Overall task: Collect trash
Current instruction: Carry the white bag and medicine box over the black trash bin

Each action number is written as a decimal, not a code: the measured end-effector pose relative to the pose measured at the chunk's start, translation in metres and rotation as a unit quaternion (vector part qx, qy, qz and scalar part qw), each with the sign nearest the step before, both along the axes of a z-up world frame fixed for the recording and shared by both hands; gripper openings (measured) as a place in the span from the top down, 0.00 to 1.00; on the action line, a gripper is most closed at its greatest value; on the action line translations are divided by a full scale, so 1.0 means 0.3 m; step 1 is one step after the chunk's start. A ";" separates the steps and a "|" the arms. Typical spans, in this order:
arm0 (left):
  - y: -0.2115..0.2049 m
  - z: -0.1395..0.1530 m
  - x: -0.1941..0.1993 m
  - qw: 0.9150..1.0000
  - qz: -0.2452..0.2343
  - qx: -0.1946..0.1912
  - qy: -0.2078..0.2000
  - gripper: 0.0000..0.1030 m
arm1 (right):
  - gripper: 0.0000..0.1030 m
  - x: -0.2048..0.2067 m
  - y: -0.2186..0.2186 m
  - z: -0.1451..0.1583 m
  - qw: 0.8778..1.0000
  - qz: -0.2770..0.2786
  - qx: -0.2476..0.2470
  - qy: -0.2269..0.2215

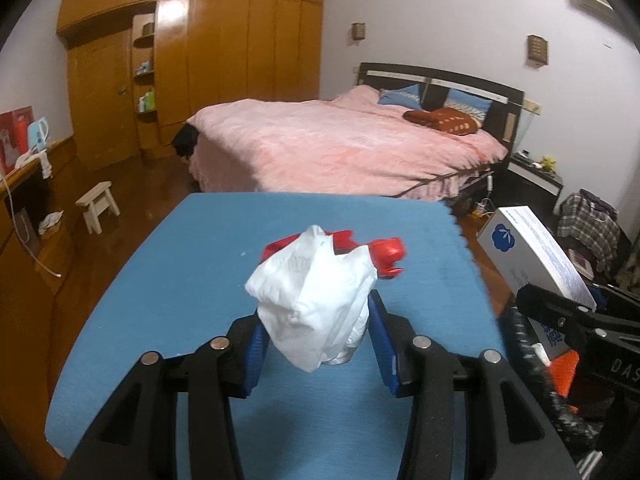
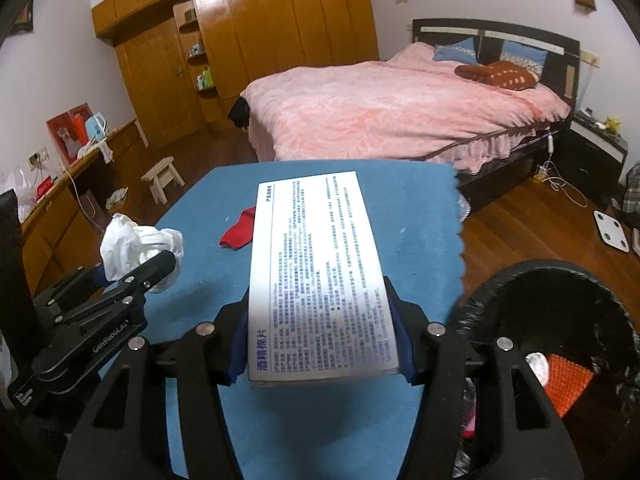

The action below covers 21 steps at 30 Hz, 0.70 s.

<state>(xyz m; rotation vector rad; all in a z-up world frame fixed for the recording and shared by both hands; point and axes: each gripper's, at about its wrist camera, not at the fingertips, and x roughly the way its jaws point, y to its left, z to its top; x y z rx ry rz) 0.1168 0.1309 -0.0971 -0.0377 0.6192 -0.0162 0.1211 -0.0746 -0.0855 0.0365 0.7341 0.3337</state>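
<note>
Since the bin (image 2: 560, 344) sits near right, my right claw (image 2: 320, 344) pinches the box (image 2: 320, 272) and my left claw (image 1: 316, 344) pinches crumpled tissue (image 1: 316, 300) above the tabletop (image 1: 160, 280).

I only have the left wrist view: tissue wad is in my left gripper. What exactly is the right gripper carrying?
Observer: The right gripper is shut on a white printed box, held flat over the blue table.
Operator: Where is the bin?
Observer: A black trash bin stands at the table's right, beside that gripper.
Operator: Anything in it?
Observer: Yes, an orange mesh piece and something white lie inside.
Operator: What is left on the table?
Observer: One red item lies beyond the box.
</note>
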 end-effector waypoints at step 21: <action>-0.368 0.157 -0.122 0.993 -0.114 0.005 -0.042 0.55 | 0.46 -0.245 -0.401 0.128 0.994 -0.102 -0.003 -0.049</action>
